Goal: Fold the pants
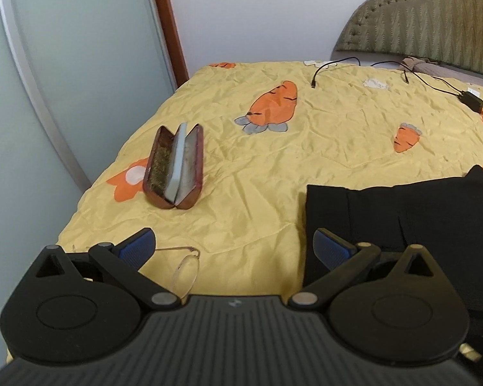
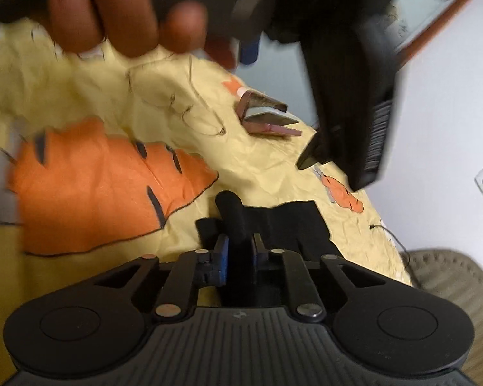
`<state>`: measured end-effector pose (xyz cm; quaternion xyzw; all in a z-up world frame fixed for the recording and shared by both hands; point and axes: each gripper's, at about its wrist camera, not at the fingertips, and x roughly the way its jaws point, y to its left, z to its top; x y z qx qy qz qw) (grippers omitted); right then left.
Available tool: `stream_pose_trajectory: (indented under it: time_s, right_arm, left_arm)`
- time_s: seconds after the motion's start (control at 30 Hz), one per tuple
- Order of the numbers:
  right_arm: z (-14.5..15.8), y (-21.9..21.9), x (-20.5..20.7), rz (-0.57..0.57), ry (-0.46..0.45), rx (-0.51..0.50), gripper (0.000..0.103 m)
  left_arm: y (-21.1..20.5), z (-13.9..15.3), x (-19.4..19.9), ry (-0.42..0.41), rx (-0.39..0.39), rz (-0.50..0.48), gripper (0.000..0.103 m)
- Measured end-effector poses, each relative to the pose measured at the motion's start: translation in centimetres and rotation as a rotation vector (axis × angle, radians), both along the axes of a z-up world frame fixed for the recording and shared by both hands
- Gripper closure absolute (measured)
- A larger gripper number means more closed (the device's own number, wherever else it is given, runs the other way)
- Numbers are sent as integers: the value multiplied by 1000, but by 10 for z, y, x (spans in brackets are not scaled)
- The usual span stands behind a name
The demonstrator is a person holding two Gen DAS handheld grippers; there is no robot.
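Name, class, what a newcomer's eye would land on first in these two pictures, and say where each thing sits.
First, the yellow bedspread with big orange carrot prints fills both views. On it lie the black pants at the right, an open glasses case at the left, and spectacles near the open left tool. In the right wrist view, the right tool is clamped on a fold of black cloth.

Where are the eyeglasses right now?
In the left wrist view, the eyeglasses lie on the yellow bedspread, partly under the left tongs' left finger, nearer the camera than the open glasses case.
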<state>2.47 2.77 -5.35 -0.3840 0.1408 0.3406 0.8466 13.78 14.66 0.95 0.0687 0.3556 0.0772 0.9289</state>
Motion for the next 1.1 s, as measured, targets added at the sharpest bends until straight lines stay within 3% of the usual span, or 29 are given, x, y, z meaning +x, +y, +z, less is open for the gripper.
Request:
stream_pose_trajectory:
  time_s: [0.07,0.17,0.27,0.37,0.43,0.53,0.63,0.77,0.9,1.0,1.1]
  right_arm:
    - [26,-32,-13,9,60,114,88]
    - [56,-94,-7,-64,142,267,88]
    - [54,-149,40,-310,118,242,88]
    - [41,-206,107,-495,297,331,88]
    - [31,-230,139,-490,449,420,88]
    - [15,-242,178,-513,564,493,88]
    - [-6,-237,209,-583,570,436,88]
    - [5,-242,209,-602,538,446,87]
    - [14,-250,180,-520,523,442,87]
    - [-4,-245,183,-541,562,366,87]
    - [-3,-255,179,-598,555,441,86]
  left_arm:
    - [-7,2,3,-9,2,-14,0]
    - [-23,6,11,-16,-25,-58,0]
    - [-53,7,19,-38,-45,-143,0]
    - [-86,-3,27,-40,-42,-233,0]
    - [-101,-15,33,-32,-2,-246,0]
    - [-114,-42,47,10,103,-221,0]
    - [-107,-67,56,68,113,-193,0]
    - [-86,-66,53,58,-5,-137,0]
    - [-89,-62,45,46,52,-134,0]
    - [-96,-70,46,52,97,-135,0]
    - [-104,-56,37,35,93,-115,0]
